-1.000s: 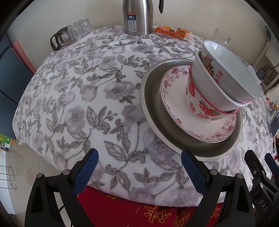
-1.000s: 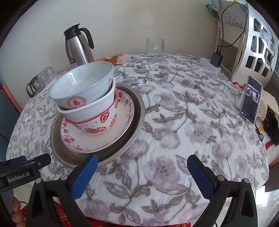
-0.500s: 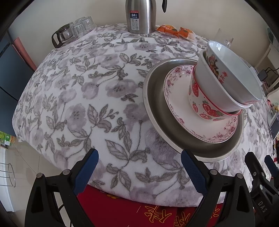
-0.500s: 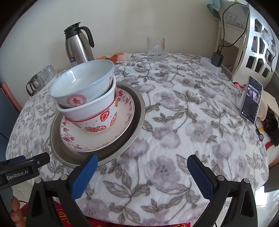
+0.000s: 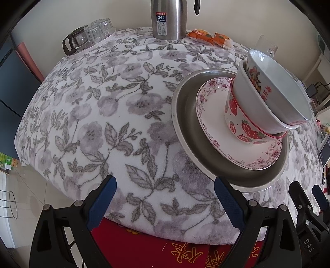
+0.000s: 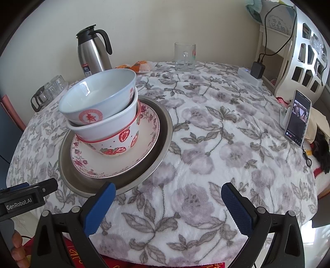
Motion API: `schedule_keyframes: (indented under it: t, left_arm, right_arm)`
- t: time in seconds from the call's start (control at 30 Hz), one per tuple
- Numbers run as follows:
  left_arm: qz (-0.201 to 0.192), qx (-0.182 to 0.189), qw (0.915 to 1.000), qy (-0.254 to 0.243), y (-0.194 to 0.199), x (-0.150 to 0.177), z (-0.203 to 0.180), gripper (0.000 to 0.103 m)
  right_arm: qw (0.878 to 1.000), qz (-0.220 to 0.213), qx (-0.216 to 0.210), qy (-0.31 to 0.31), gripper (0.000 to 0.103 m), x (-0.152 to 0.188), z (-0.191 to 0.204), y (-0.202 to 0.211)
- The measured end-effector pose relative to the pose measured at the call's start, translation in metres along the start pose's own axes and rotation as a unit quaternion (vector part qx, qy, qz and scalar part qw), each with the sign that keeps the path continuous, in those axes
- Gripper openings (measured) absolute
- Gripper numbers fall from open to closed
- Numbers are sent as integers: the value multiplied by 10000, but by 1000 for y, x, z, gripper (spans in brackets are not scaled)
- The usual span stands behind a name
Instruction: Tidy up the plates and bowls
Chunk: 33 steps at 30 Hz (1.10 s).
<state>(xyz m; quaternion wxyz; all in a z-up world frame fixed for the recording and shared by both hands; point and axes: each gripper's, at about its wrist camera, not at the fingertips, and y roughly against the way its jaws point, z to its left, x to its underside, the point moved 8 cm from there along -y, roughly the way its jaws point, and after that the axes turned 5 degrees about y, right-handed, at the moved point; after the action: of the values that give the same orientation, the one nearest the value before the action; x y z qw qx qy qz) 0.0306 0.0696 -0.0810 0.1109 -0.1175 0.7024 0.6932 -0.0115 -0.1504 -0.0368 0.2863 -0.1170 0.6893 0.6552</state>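
A steel plate (image 5: 185, 127) (image 6: 160, 132) lies on the flowered table. In it rests a pink floral plate (image 5: 212, 123) (image 6: 115, 165). On that stands a strawberry bowl (image 5: 245, 127) (image 6: 121, 142), holding a white bowl (image 5: 257, 115) (image 6: 107, 125), and a pale blue bowl with red print (image 5: 276, 90) (image 6: 99, 94) sits tilted on top. My left gripper (image 5: 165, 200) is open at the table's near edge, left of the stack. My right gripper (image 6: 167, 206) is open too, right of the stack, with nothing between its fingers.
A steel thermos (image 5: 168, 18) (image 6: 92, 55), glass cups (image 5: 88, 35) (image 6: 49, 90), orange snack packets (image 5: 208, 36) and a glass mug (image 6: 184, 56) stand along the far side. A phone (image 6: 297, 117) leans at the right edge, by a charger (image 6: 257, 70) and white shelf (image 6: 305, 55).
Both grippers have shifted slightly, so the stack sits a little farther right in the left wrist view. The stack itself has not moved, and both grippers stay open.
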Motion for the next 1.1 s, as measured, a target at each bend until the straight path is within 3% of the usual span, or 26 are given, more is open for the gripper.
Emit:
schedule_keyframes:
  t: [1.1]
  left_arm:
    - [-117, 56, 9998, 117, 5, -3, 2, 96]
  right_arm:
    - [10000, 35, -4, 11, 103, 1, -1, -2]
